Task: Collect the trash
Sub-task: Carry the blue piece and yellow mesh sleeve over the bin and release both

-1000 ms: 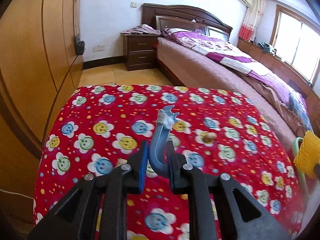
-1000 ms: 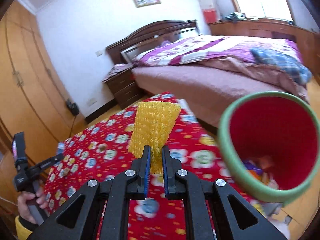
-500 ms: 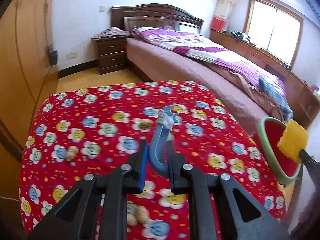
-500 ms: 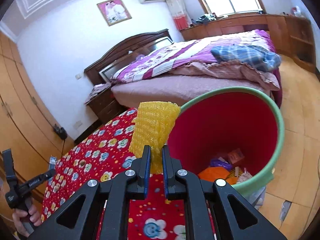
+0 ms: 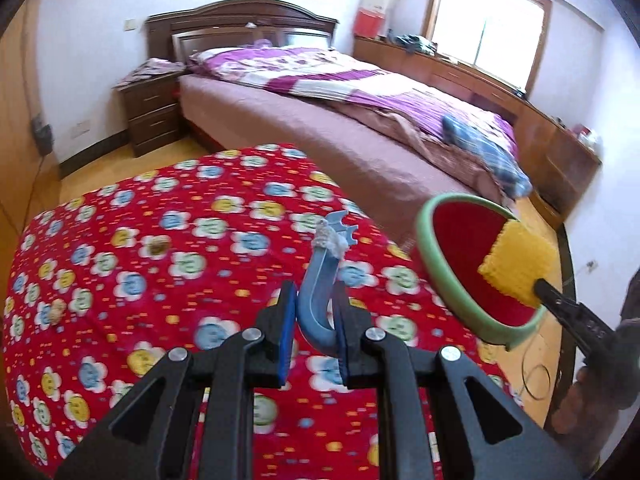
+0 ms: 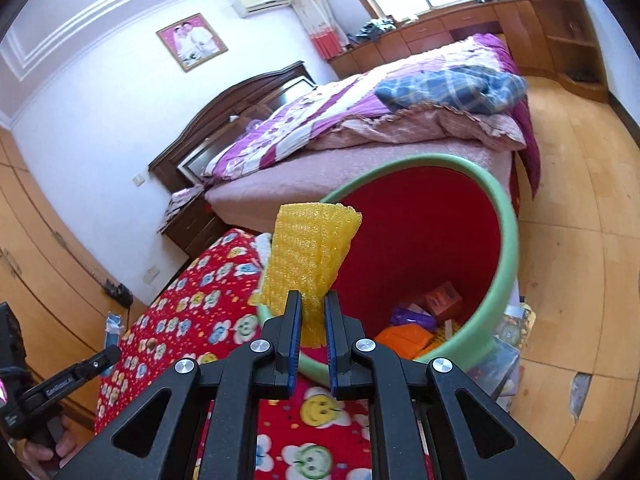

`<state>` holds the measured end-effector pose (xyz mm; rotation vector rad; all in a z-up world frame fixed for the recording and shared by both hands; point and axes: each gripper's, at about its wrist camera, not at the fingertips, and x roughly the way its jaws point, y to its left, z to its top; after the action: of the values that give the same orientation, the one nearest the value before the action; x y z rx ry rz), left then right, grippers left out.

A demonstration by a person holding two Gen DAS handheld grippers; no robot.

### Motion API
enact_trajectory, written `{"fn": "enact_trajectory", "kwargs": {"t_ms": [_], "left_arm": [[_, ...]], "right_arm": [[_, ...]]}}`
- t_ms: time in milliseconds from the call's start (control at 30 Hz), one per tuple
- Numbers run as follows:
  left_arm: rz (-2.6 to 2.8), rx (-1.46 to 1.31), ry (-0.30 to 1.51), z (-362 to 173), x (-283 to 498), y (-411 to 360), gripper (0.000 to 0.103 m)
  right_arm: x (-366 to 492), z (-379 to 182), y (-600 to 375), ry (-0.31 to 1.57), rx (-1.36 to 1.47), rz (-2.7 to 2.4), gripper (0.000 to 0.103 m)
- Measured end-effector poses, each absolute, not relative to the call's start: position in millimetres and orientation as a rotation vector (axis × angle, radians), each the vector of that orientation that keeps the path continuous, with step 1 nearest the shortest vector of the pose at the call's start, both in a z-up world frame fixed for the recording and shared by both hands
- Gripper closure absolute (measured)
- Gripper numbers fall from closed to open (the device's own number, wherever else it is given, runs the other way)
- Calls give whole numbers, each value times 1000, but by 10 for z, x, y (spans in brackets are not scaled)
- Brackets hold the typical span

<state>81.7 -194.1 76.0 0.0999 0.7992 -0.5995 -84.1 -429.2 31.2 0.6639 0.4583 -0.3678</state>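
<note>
My left gripper [image 5: 313, 322] is shut on a curved blue plastic piece [image 5: 319, 280] with a grey-white wad at its tip, held above the red flowered tablecloth [image 5: 160, 280]. My right gripper [image 6: 311, 334] is shut on a yellow foam net [image 6: 308, 260] and holds it over the rim of the green bin with a red inside [image 6: 508, 248]. The bin holds orange and purple wrappers. In the left wrist view the bin [image 5: 430, 256] stands at the table's right edge, with the yellow net [image 5: 516, 266] at its mouth.
Small brown nut-like bits [image 5: 159, 246] lie on the tablecloth. A bed with a purple quilt [image 5: 360, 92] stands beyond the table, a nightstand [image 5: 154, 118] to its left. Wooden wardrobes line the left side. Litter lies on the floor by the bin [image 6: 508, 332].
My right gripper has carried the yellow net from above the table to the bin's mouth. My left gripper has swung right with the blue piece, and the bin has come into its view.
</note>
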Motion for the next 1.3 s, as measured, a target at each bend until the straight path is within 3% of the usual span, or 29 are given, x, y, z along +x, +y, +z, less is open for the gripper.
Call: {"fn": "enact_trajectory", "kwargs": {"t_ms": [267,433,933,1067,1300], "left_arm": [[-707,151,815,731,624,-2480,86],[-770,190,816,689,526,-2810,86],[-877,259,837,471,456,-3544,86],[-880,255,860,427,469,-3611,69],[-846,228,869,448,457,-3462,68]], "right_arm": [[-958,138,-4516,480,726,-383,87],[-1051,136,-4614,458,744,-388,76],[-1224,134,-4676,431,738,-391,74],[-1236,119,-4694,435,738,-394,74],[-1231,156,-4656,442,721,-383,73]]}}
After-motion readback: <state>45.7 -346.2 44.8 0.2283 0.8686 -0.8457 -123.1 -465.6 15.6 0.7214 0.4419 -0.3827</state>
